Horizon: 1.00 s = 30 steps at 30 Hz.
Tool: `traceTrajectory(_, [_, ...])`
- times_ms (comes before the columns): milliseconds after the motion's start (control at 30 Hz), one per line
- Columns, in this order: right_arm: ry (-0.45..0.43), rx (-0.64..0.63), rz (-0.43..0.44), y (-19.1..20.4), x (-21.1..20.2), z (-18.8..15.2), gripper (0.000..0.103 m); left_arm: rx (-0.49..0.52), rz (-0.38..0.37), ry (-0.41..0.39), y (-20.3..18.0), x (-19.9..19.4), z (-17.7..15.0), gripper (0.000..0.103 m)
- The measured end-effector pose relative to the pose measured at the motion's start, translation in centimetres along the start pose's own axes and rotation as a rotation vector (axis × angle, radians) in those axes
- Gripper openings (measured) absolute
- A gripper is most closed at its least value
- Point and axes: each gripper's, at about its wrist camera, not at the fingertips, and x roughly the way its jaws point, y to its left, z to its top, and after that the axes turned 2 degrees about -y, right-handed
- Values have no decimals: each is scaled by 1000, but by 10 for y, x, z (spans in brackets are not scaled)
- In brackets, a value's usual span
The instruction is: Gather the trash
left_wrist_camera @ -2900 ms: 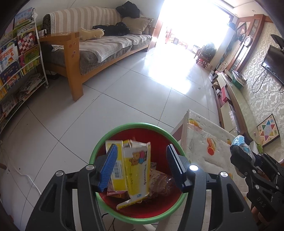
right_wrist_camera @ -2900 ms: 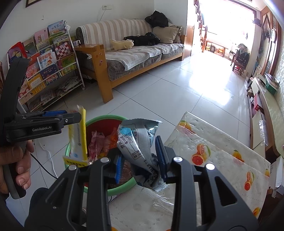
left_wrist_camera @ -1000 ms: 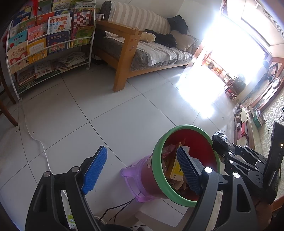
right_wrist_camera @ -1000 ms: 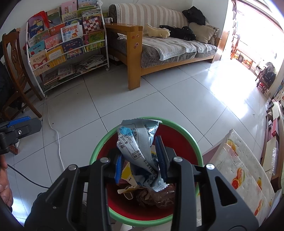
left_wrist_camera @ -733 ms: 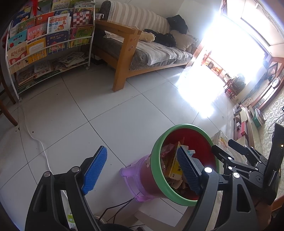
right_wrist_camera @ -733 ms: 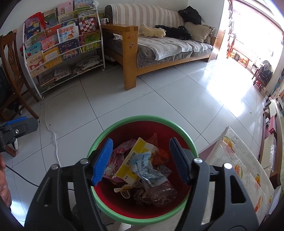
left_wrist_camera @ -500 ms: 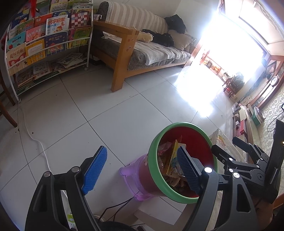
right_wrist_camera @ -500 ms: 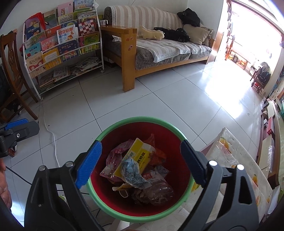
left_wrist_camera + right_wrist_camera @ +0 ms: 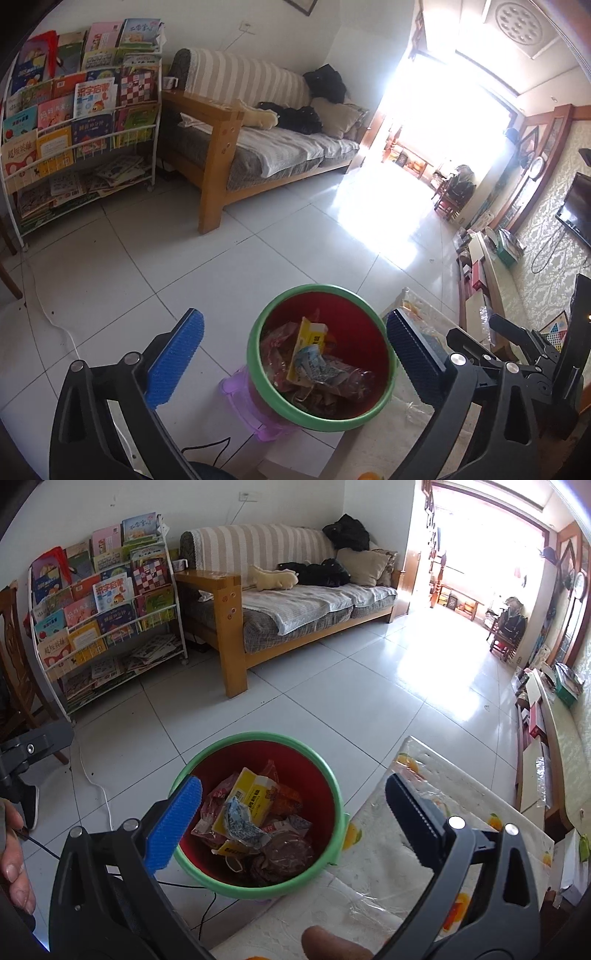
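Observation:
A red bin with a green rim (image 9: 258, 373) (image 9: 258, 735) stands on a purple stool (image 9: 240, 406) beside the table. Several wrappers lie inside, among them a yellow packet (image 9: 251, 797) (image 9: 308, 339) and a grey-blue wrapper (image 9: 240, 825) on top. My right gripper (image 9: 292, 780) hovers above the bin, its jaws opening wide with nothing between them. My left gripper (image 9: 292, 314) also hangs above and short of the bin, jaws opening, empty. In the left wrist view the right gripper (image 9: 474, 326) shows at the right edge.
The table with a fruit-print cloth (image 9: 443, 812) (image 9: 417, 424) lies right of the bin. A wooden sofa (image 9: 295, 605) and a book rack (image 9: 103, 602) stand at the back. A white cable (image 9: 99, 786) runs over the tiled floor. A person's hand (image 9: 14, 853) is at the left.
The right gripper opened and the grey-blue wrapper dropped into the bin. Both grippers drew back and up from the bin. The left jaws spread wider.

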Motion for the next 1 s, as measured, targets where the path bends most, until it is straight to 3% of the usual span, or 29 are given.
traceTrajectory(167, [-65, 83, -84, -43, -59, -16, 98, 173, -88, -56, -74, -25, -14, 95])
traceTrajectory(300, [-111, 146, -158, -77, -107, -35, 98, 285, -90, -61, -127, -44, -31, 95])
traceTrajectory(633, [-164, 274, -346, -147, -205, -97, 98, 374, -137, -152, -198, -94, -61, 95])
traceTrajectory(833, [-184, 341, -413, -166, -247, -127, 98, 437, -151, -174, -230, -112, -82, 95])
traceTrajectory(1000, [-182, 376, -446, -173, -270, -147, 98, 497, -210, -160, -253, -122, -96, 95])
